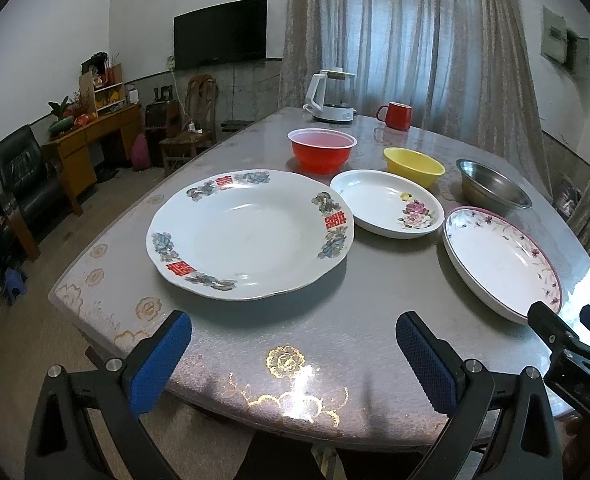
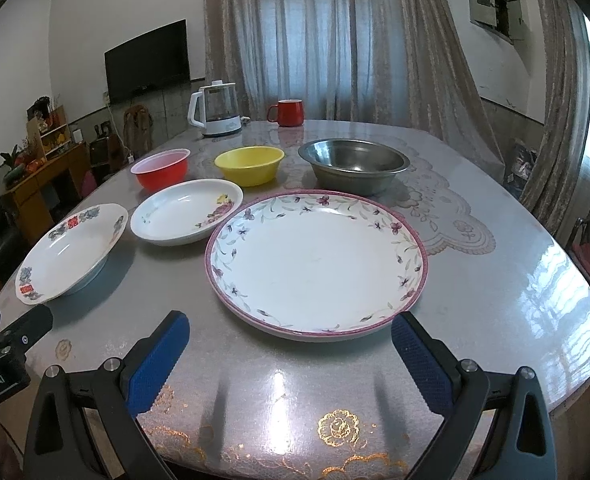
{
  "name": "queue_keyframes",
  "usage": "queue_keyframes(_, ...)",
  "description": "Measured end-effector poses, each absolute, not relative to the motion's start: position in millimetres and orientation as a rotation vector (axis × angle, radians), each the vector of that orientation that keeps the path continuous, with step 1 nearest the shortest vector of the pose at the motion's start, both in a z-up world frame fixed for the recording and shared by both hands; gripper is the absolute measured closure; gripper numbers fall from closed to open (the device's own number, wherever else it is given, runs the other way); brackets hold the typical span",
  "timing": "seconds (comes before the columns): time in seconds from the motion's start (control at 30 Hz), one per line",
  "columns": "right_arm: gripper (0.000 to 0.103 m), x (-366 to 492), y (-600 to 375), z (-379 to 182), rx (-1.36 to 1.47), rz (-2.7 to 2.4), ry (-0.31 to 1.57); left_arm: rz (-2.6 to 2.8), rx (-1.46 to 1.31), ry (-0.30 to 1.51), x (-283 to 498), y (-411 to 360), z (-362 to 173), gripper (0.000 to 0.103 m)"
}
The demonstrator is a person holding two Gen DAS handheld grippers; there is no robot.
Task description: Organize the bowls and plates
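Observation:
A large white plate with red characters [image 1: 251, 232] [image 2: 75, 248] lies in front of my left gripper [image 1: 293, 344], which is open and empty above the table's near edge. A pink-rimmed floral plate [image 2: 315, 264] [image 1: 499, 260] lies just ahead of my right gripper [image 2: 289, 346], also open and empty. Between the two plates sits a smaller rose-patterned dish [image 1: 387, 204] [image 2: 187, 212]. Behind stand a red bowl [image 1: 321, 154] [image 2: 161, 170], a yellow bowl [image 1: 413, 166] [image 2: 251, 164] and a steel bowl [image 1: 491, 188] [image 2: 353, 164]. The right gripper's fingers [image 1: 555, 326] show at the left wrist view's right edge.
A white kettle [image 2: 215, 114] and a red mug [image 2: 289, 113] stand at the far side of the grey table [image 2: 495, 280]. To the left are a black armchair [image 1: 31, 176], a wooden cabinet [image 1: 87, 140] and chairs [image 1: 187, 120]. Curtains [image 2: 335, 40] hang behind the table.

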State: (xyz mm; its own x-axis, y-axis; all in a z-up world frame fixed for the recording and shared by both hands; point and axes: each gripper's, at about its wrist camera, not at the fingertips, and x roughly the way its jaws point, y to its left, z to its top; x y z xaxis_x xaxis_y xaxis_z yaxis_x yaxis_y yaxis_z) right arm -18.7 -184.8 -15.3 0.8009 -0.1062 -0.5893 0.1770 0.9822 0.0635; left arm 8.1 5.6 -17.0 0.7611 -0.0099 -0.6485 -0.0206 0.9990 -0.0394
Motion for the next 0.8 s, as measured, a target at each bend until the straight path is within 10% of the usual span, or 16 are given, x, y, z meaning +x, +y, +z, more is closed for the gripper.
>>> queue_keyframes(0.8,0.000,1.9,-154.6,-5.1,0.013,0.049,0.603,0.048,-0.096,0.773,27.2,35.1,-20.0,0.000)
